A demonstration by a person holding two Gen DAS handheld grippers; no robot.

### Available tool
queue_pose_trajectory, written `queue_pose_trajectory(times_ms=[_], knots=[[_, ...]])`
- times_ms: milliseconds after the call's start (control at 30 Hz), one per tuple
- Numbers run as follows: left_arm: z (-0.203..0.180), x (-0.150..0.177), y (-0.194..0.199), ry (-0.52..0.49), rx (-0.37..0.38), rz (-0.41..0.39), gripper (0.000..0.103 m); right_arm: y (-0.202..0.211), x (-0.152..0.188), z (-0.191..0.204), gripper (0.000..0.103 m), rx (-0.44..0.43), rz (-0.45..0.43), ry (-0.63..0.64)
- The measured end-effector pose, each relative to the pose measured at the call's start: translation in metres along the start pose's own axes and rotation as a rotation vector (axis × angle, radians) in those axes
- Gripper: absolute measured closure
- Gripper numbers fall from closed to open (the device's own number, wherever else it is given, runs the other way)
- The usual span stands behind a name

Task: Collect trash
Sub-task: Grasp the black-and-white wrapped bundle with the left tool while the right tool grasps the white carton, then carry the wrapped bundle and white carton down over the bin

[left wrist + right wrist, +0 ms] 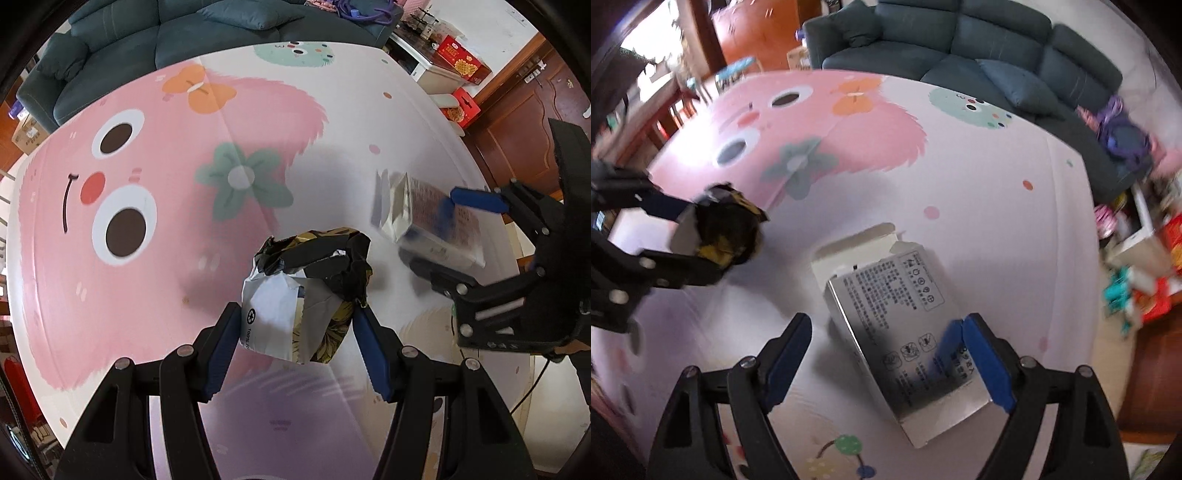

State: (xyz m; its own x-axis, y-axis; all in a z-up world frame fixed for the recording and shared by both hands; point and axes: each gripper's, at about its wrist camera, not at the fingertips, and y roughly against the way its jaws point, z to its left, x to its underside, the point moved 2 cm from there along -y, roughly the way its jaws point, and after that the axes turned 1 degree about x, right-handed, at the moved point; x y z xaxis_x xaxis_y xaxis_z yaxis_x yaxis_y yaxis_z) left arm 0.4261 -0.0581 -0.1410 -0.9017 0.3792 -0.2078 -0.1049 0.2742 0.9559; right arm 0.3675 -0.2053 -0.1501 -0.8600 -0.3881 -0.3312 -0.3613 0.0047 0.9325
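Left tongs (295,325), black with blue pads, spread about as wide as the crumpled black, gold and white foil wrapper (306,291) sitting between them; left pad pressed to the white face of the wrapper, right pad touching its gold-patterned edge, so held. Same wrapper (724,229) seen in the right wrist view, pinched between those tongs (689,230) off to the left of the right tongs.

Right tongs (882,358), same make, gaping wide around a silver rectangular cardboard carton (905,336) printed with small black text; right pad against the carton's near right edge, left pad standing apart from its left side with white cloth showing in the gap. Cannot tell whether gripped or only flanked. Torn-open white flap at the far end of the carton, pointing away from the tongs. From the left wrist view, carton (428,221) blurred, lying to the right of the left tongs, between the pads of the right tongs (432,229).

Beneath both, desk (332,129) covered in a white cloth with a pink furry cartoon face, orange bow and green flower. Beyond the desk's far edge, dark teal sofa (960,40) with a cushion.
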Motion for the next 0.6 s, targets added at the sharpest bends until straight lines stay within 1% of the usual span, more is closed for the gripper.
queue_pose_trajectory(times_ms=[33,67,100,167,200,267,433,500,600], knots=[[0.000,0.002,0.000,0.002,0.001,0.002,0.043,-0.001,0.000,-0.001,0.021,0.018,0.003,0.000],[0.000,0.004,0.001,0.004,0.000,0.003,0.043,-0.001,0.000,-0.001,0.029,0.048,0.002,-0.004],[0.000,0.005,0.002,0.004,-0.001,0.002,0.043,0.001,0.000,-0.002,0.031,0.046,-0.006,-0.006],[0.000,0.009,0.005,0.008,-0.002,-0.004,0.043,0.008,-0.001,-0.003,0.048,0.028,-0.030,-0.030],[-0.001,0.010,0.006,0.010,-0.001,-0.007,0.043,0.013,-0.003,-0.003,0.053,0.024,-0.047,-0.045],[-0.002,0.014,0.010,0.017,0.000,-0.015,0.043,0.019,-0.007,-0.005,0.067,0.022,-0.066,-0.073],[-0.009,0.025,0.022,0.021,-0.003,-0.033,0.043,0.031,-0.013,-0.012,0.077,-0.003,-0.094,-0.153],[-0.011,0.033,0.030,0.023,-0.003,-0.045,0.043,0.037,-0.011,-0.012,0.078,-0.002,-0.103,-0.171],[-0.017,0.043,0.040,0.027,-0.005,-0.056,0.043,0.052,-0.004,-0.012,0.079,-0.053,-0.123,-0.221]])
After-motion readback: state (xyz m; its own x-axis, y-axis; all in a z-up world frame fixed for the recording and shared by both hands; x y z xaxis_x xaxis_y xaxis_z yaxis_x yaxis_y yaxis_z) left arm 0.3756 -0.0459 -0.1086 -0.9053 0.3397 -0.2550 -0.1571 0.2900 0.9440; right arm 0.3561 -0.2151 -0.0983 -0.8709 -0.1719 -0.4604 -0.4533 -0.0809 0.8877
